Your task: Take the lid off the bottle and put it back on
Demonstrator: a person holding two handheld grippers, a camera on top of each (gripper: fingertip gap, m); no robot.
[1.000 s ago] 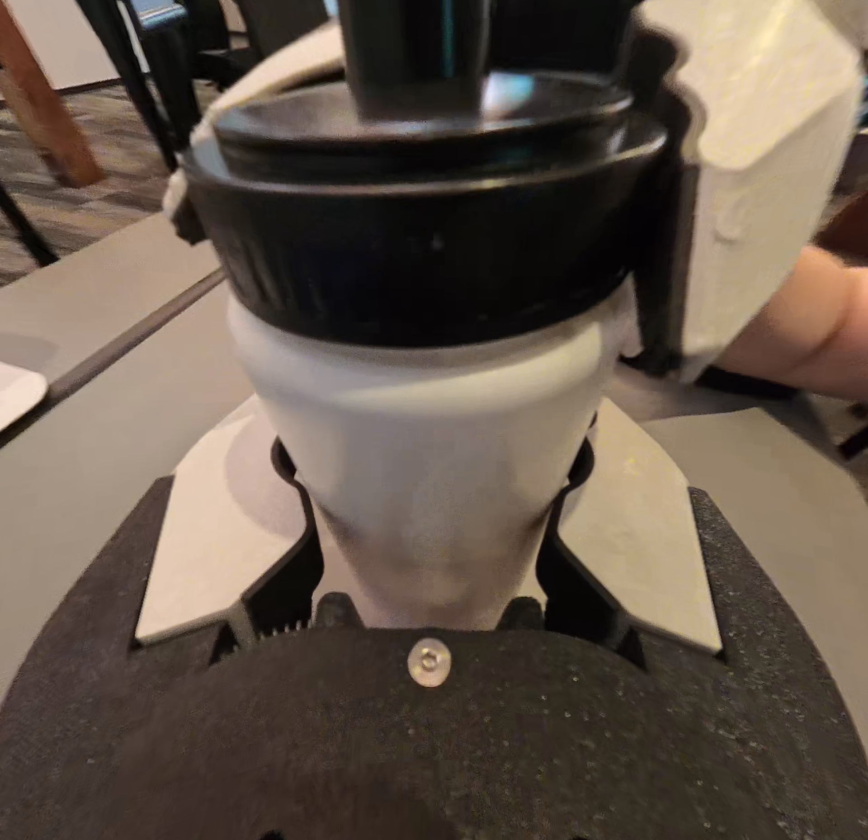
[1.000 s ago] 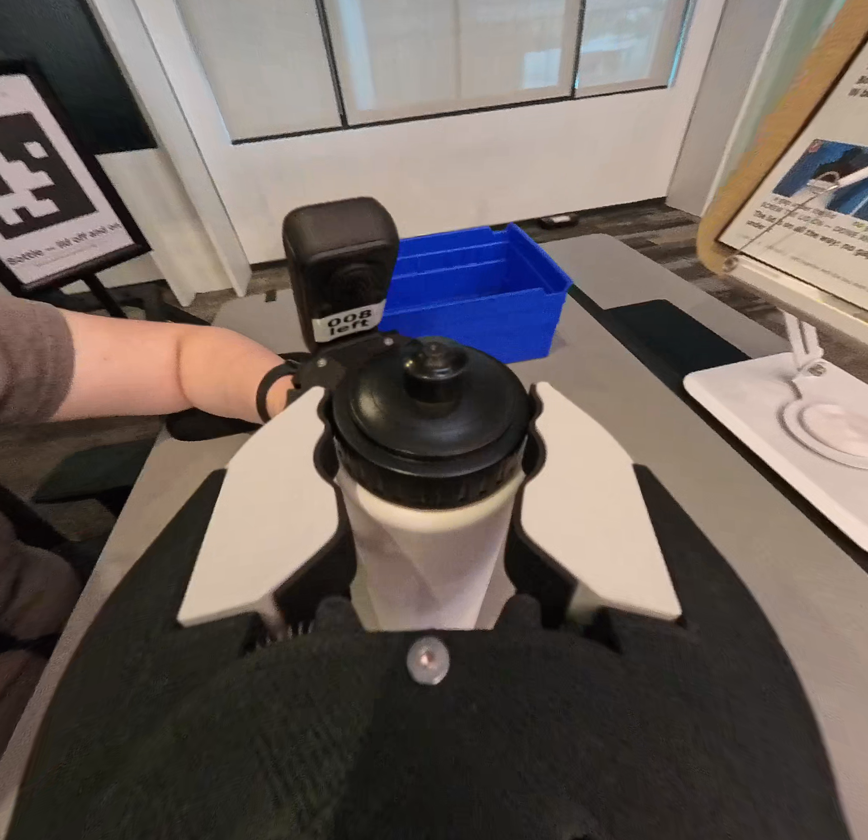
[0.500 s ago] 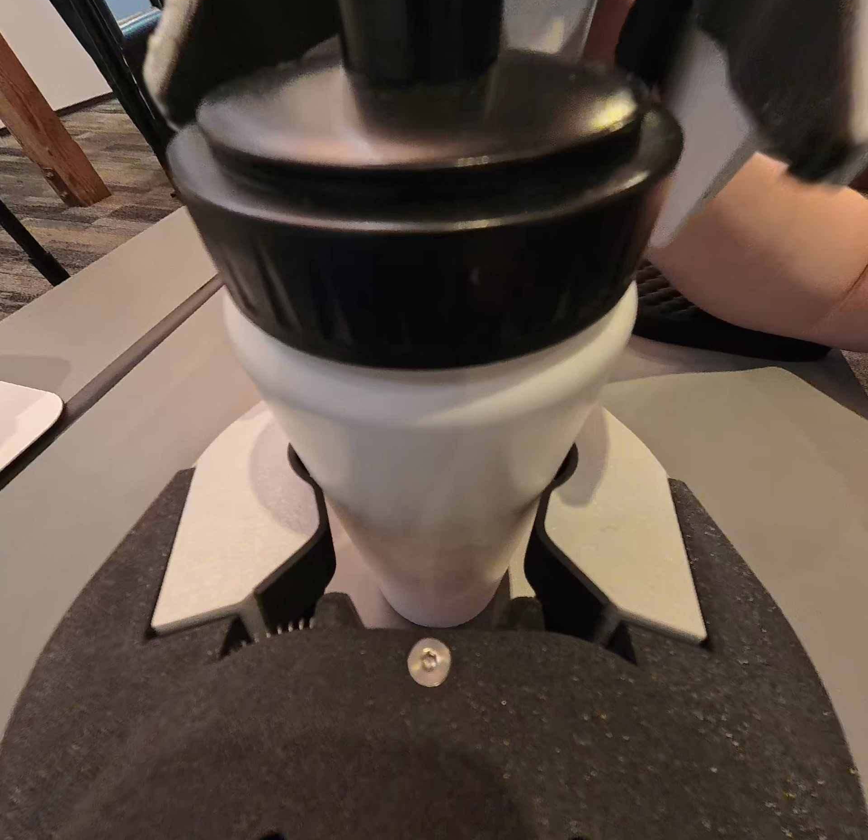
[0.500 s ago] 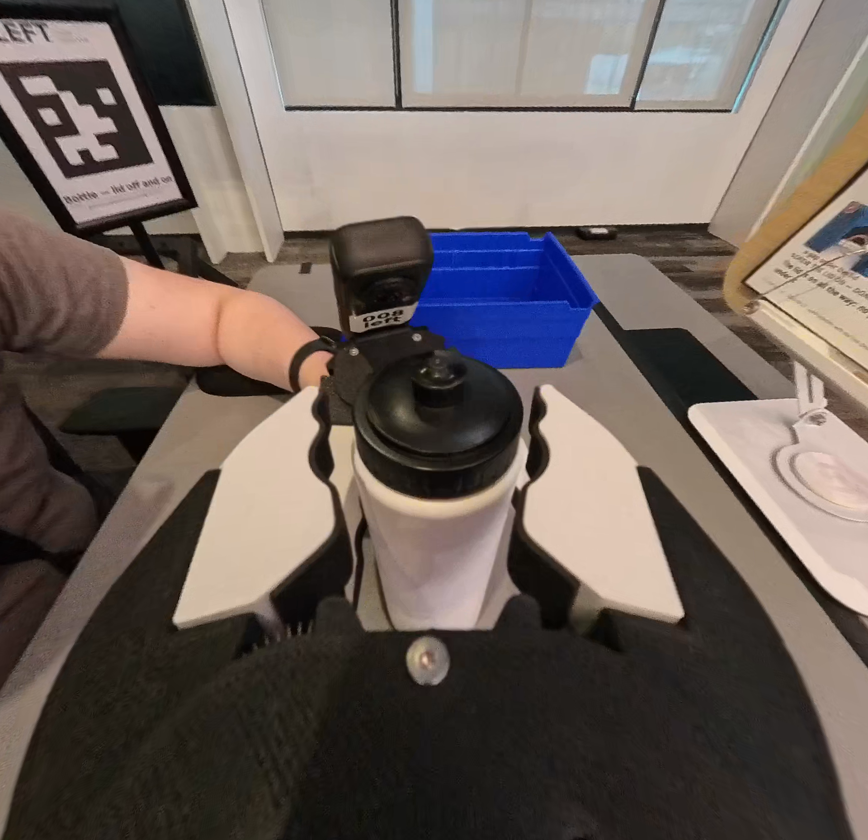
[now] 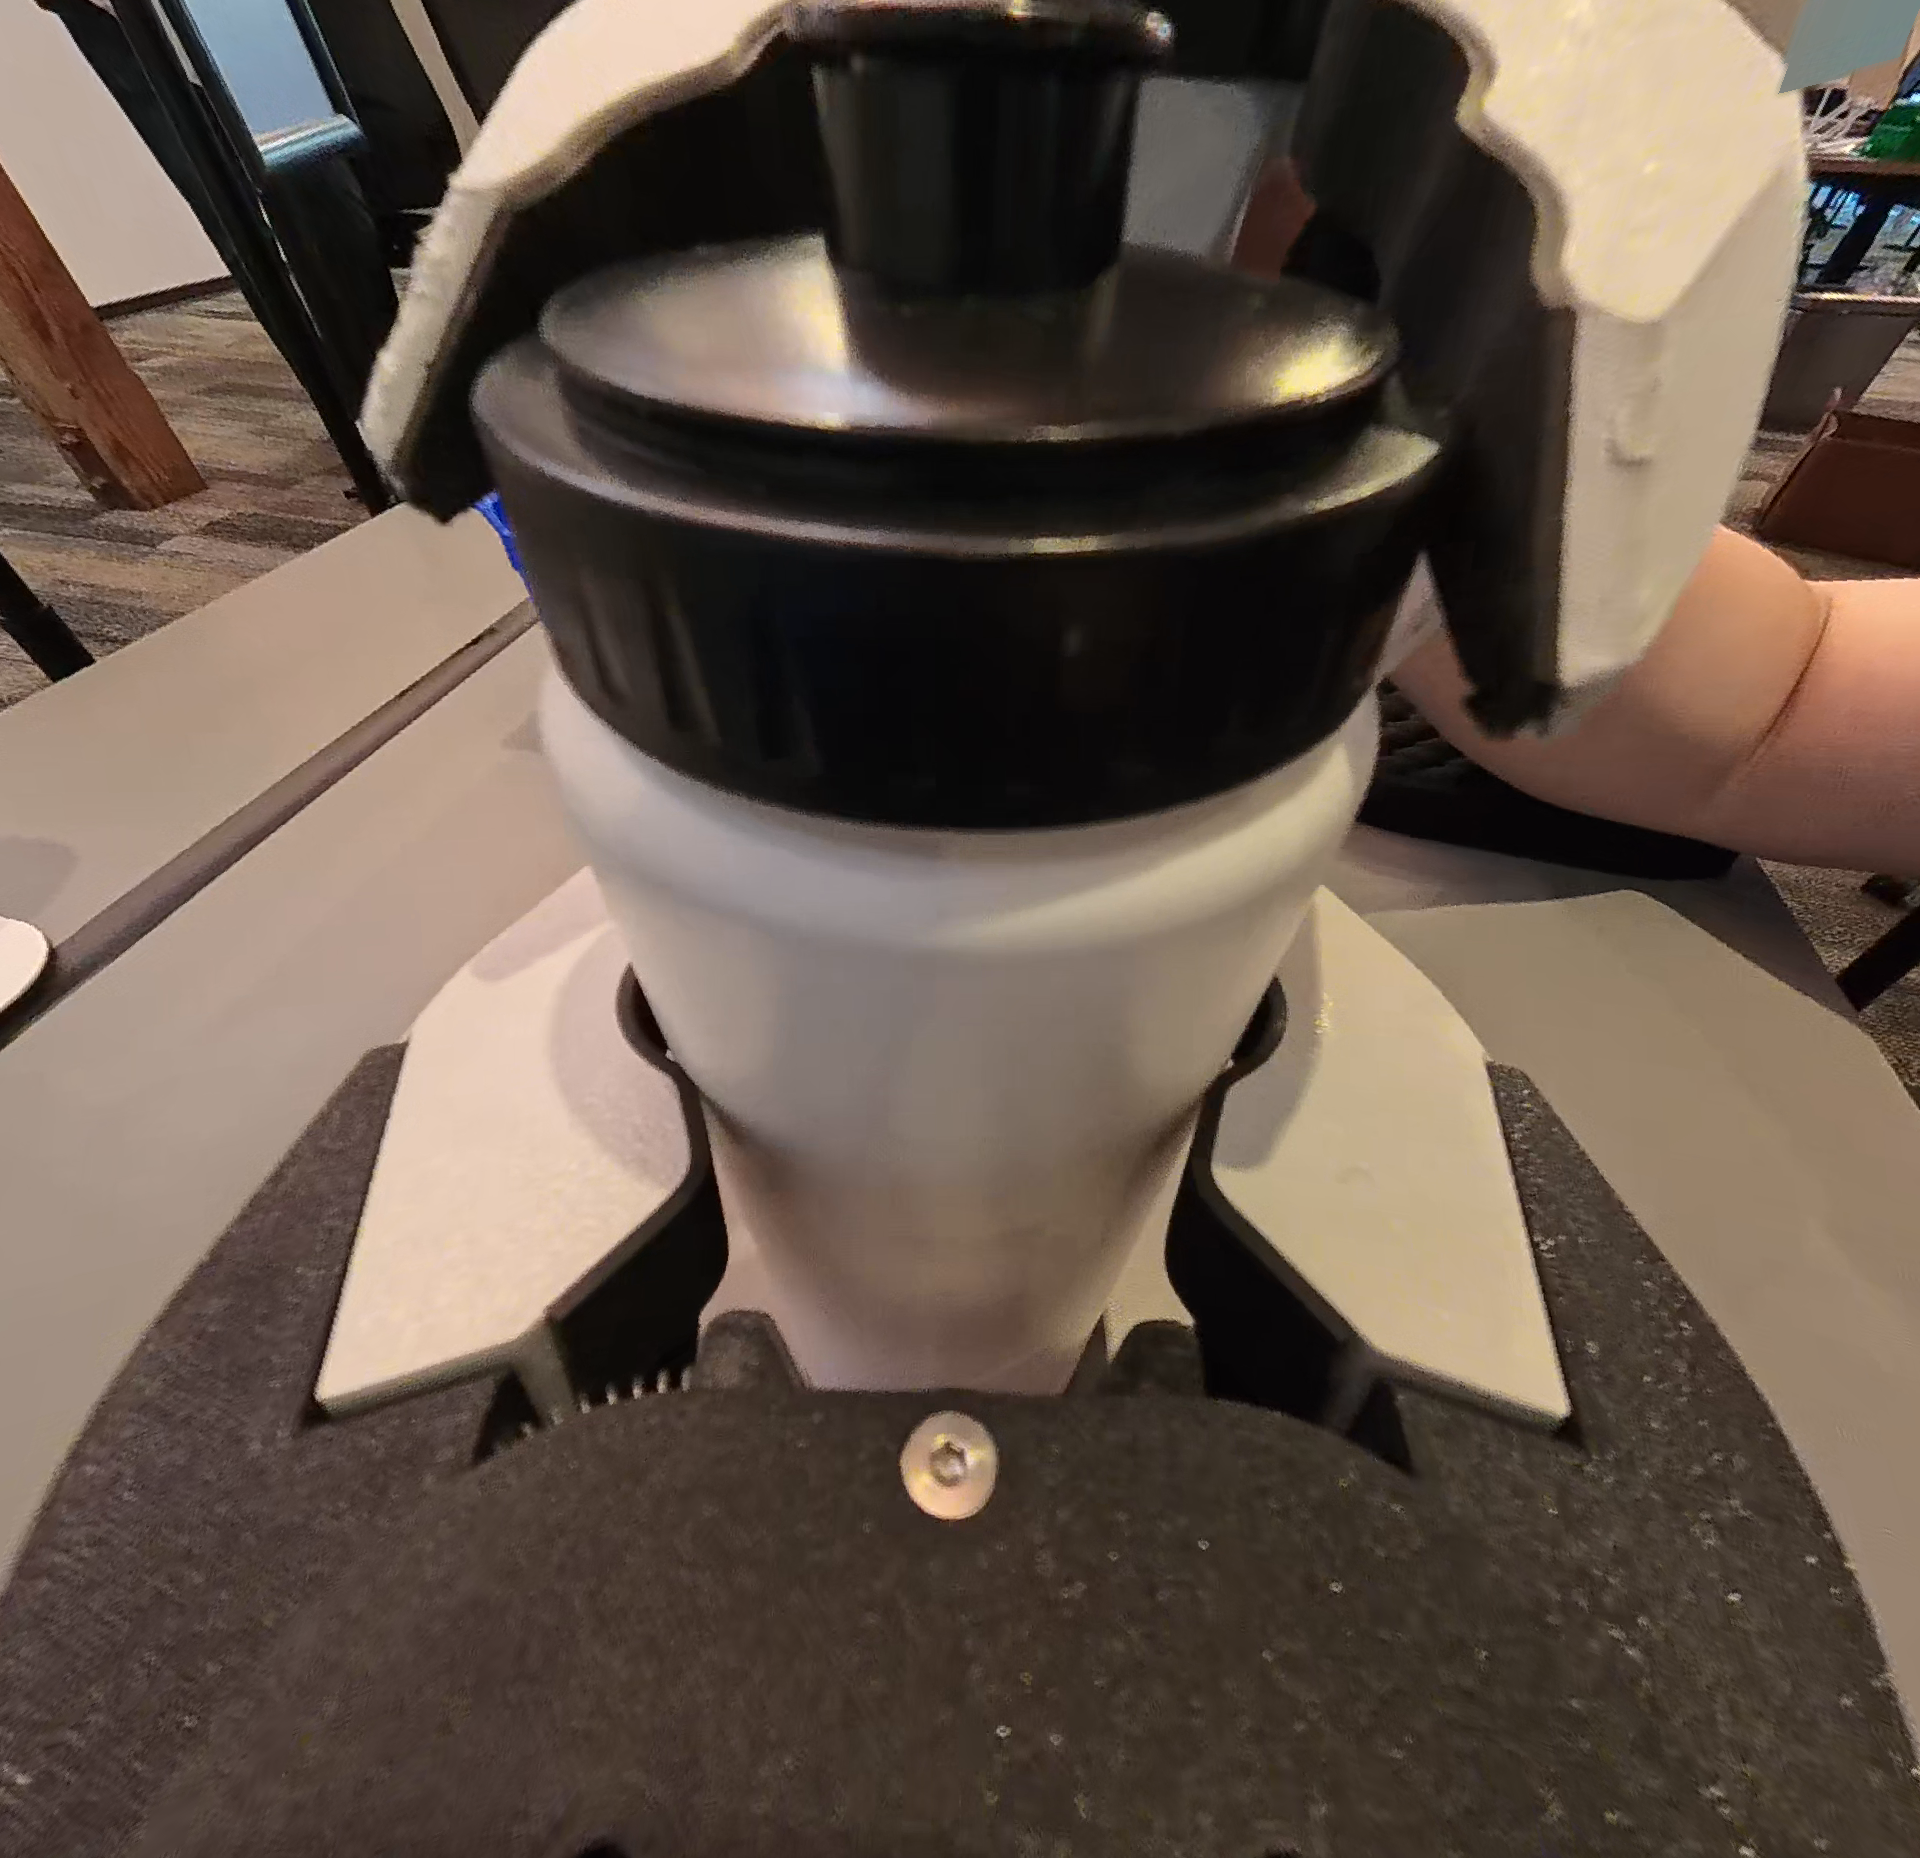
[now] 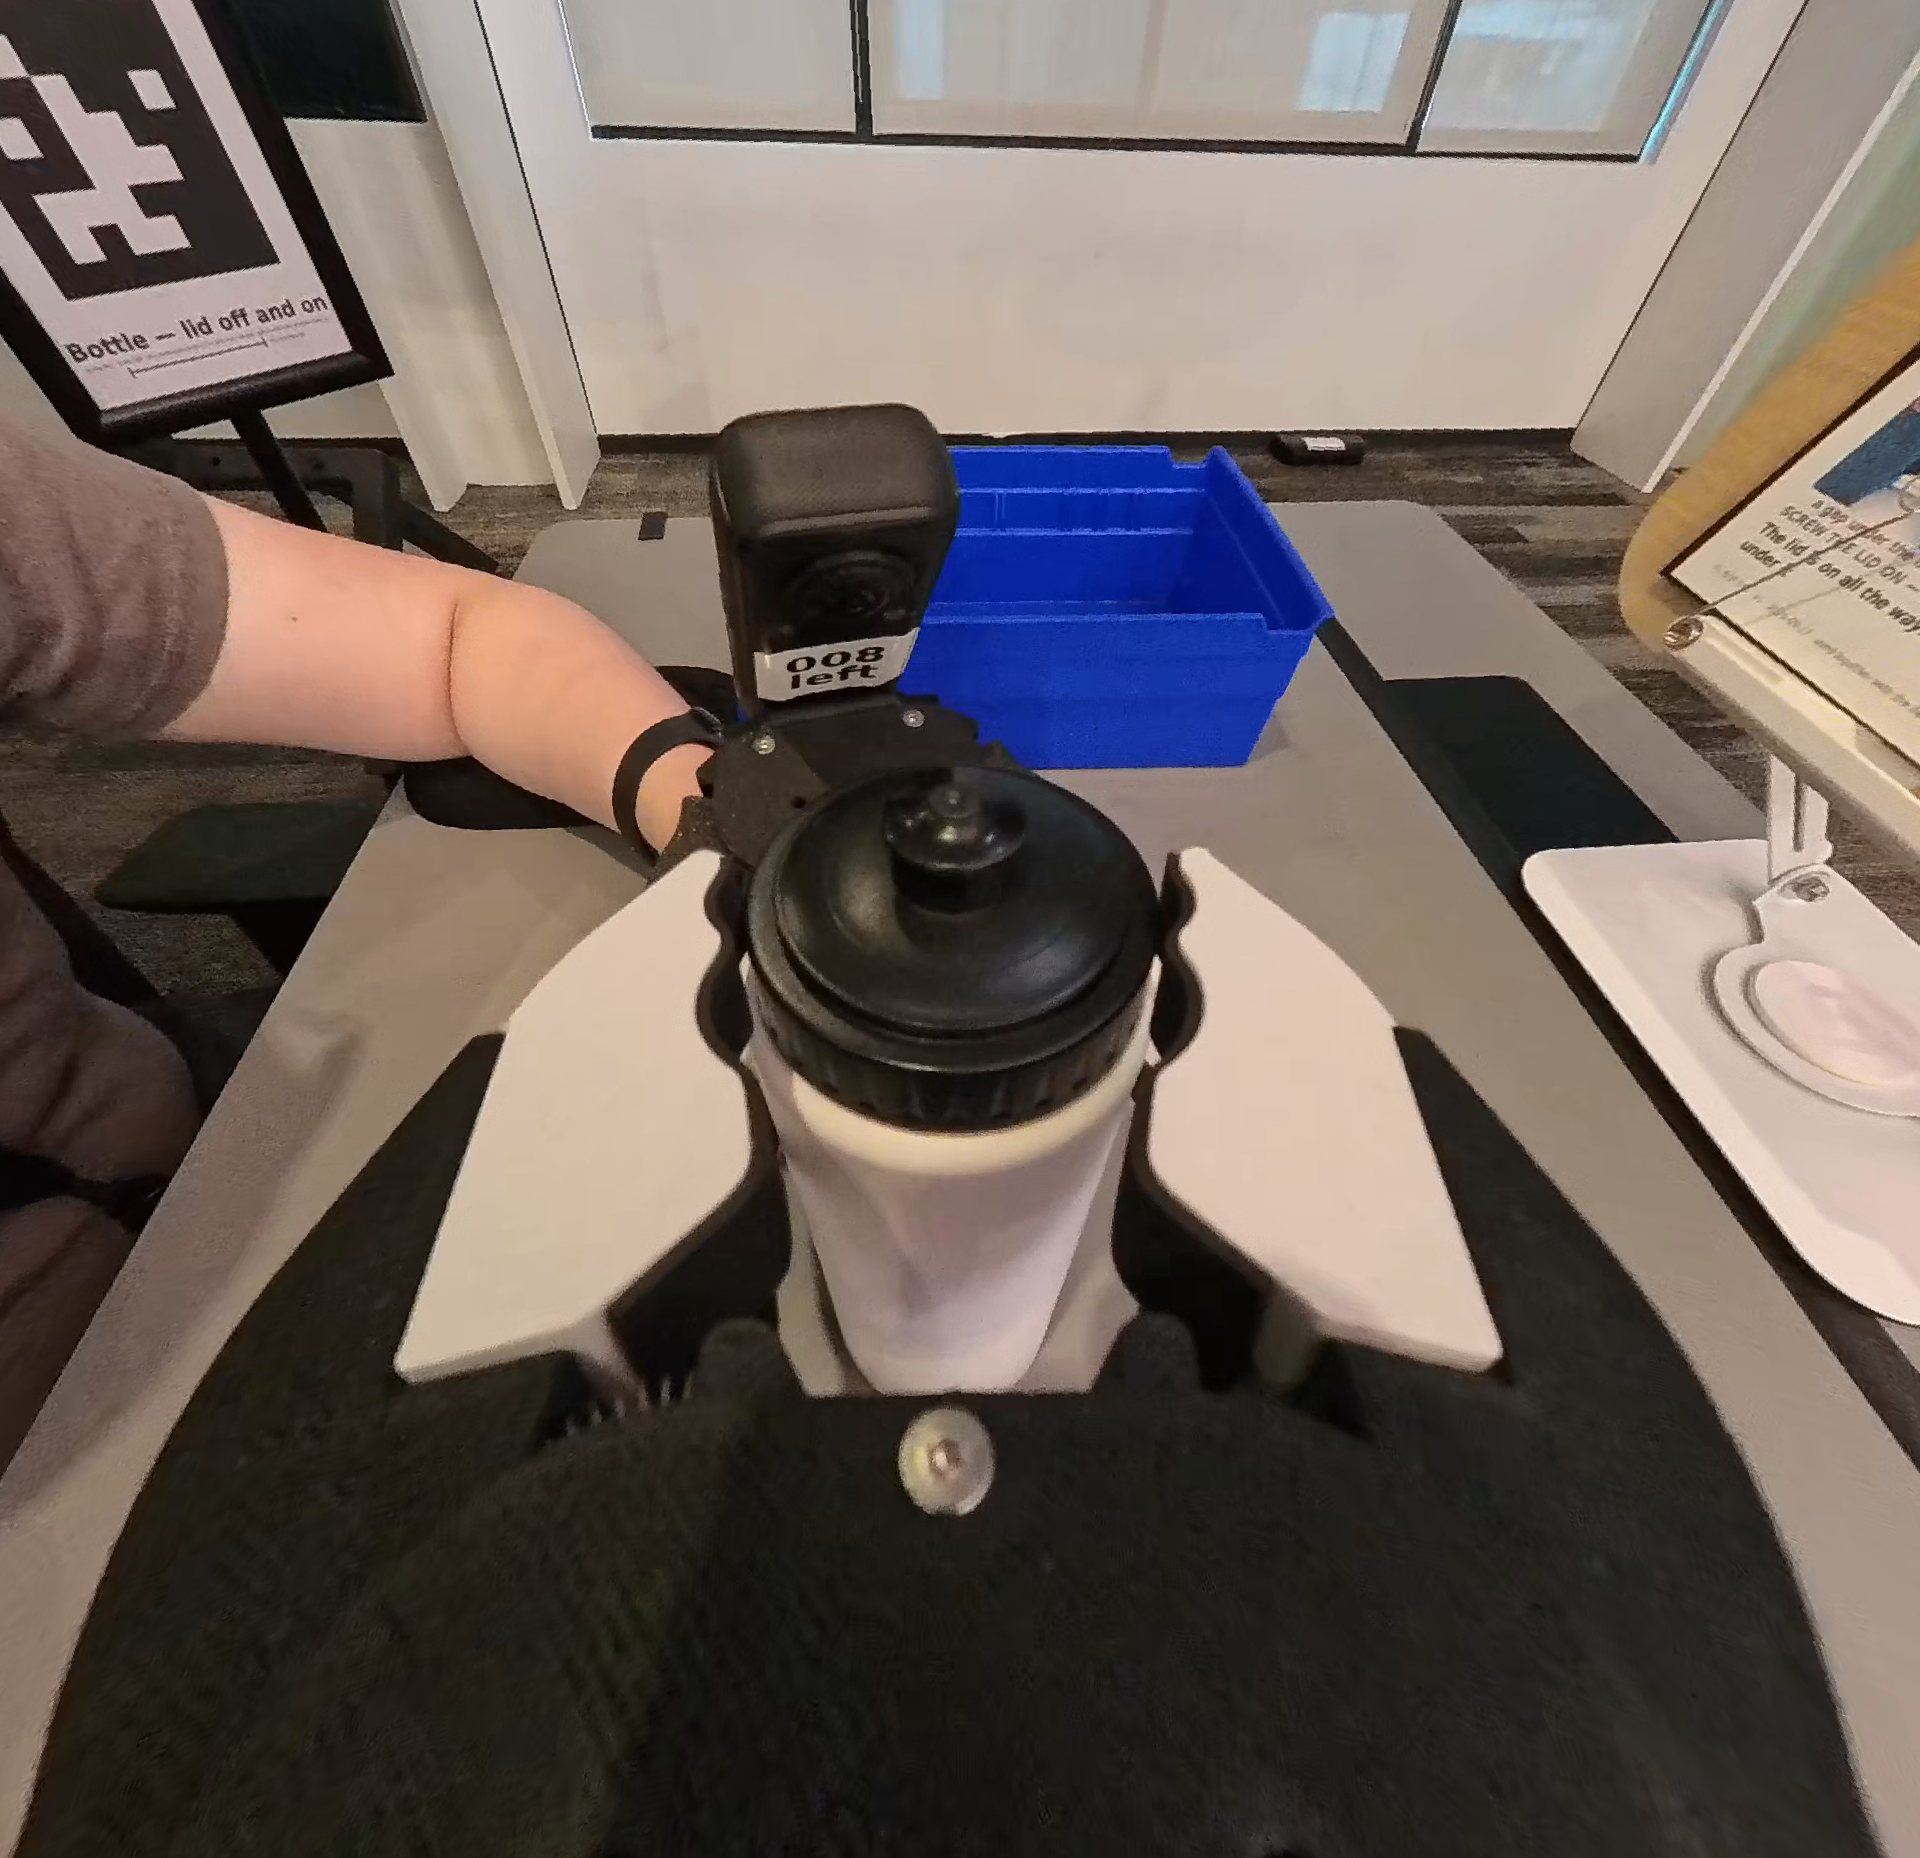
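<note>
A white bottle (image 5: 935, 1060) with a black screw lid (image 5: 956, 655) stands upright on the grey table (image 5: 260, 925). My left gripper (image 5: 951, 1008) is shut on the bottle's body below the lid. In the right wrist view the bottle (image 6: 935, 1216) and lid (image 6: 951, 967) sit between the fingers of my right gripper (image 6: 951, 935), whose pads press both sides of the lid. The right gripper's white fingers (image 5: 1662, 302) also flank the lid in the left wrist view. The left gripper's body and camera (image 6: 831, 582) show behind the bottle.
A blue bin (image 6: 1101, 655) stands at the far end of the table (image 6: 1455, 790). A white stand base (image 6: 1714, 1029) lies on the right. A framed sign (image 6: 156, 198) stands at the left. A person's arm (image 6: 468, 665) reaches in from the left.
One second ago my right gripper gripped the lid; half a second ago it was open with gaps beside the lid. Now it has closed on the lid again. The left gripper kept holding the bottle.
</note>
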